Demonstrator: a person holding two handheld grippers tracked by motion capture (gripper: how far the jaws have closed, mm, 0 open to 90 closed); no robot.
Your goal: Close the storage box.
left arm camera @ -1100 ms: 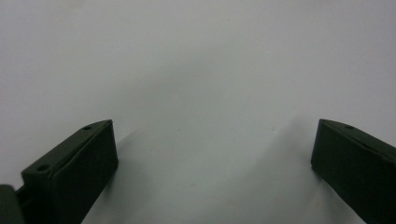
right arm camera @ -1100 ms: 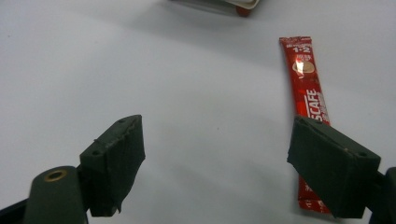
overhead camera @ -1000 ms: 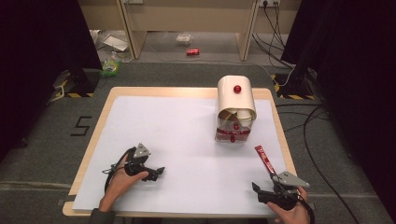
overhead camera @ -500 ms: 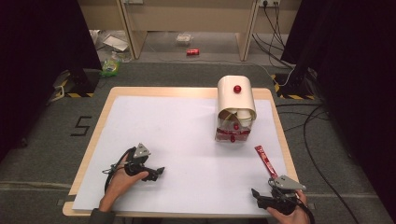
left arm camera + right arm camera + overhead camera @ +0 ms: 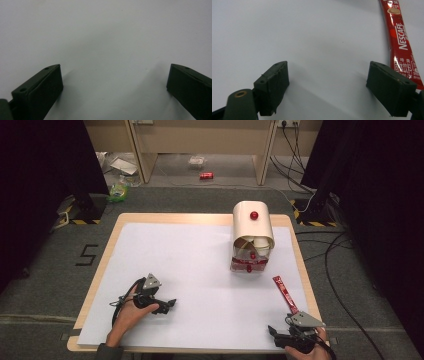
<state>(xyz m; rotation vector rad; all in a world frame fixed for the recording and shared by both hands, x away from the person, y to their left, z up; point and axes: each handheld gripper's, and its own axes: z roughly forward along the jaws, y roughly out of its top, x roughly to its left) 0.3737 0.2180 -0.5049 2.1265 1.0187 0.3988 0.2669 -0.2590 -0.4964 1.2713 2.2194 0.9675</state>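
A red Nescafe coffee stick [image 5: 284, 294] lies on the white sheet near the table's right edge; in the right gripper view the coffee stick [image 5: 402, 47] runs along the right side, its lower end just behind the right jaw. My right gripper [image 5: 274, 330] [image 5: 328, 80] is at the near right edge, open, with bare sheet between its jaws. Held low at the near left, my left gripper [image 5: 169, 304] [image 5: 113, 82] is open too, over plain white surface. A cream domed container [image 5: 252, 224] with a red knob stands at the back right, with paper cups [image 5: 256, 244] showing in its opening.
Red packets [image 5: 248, 265] sit at the container's front. The wooden table [image 5: 111, 245] carries a white sheet over most of its top. Cables [image 5: 334, 270] lie on the floor to the right; litter and a red can [image 5: 206, 175] lie beyond the table.
My right gripper has drawn back a little toward the near edge of the table. The left gripper and the coffee stick have not moved.
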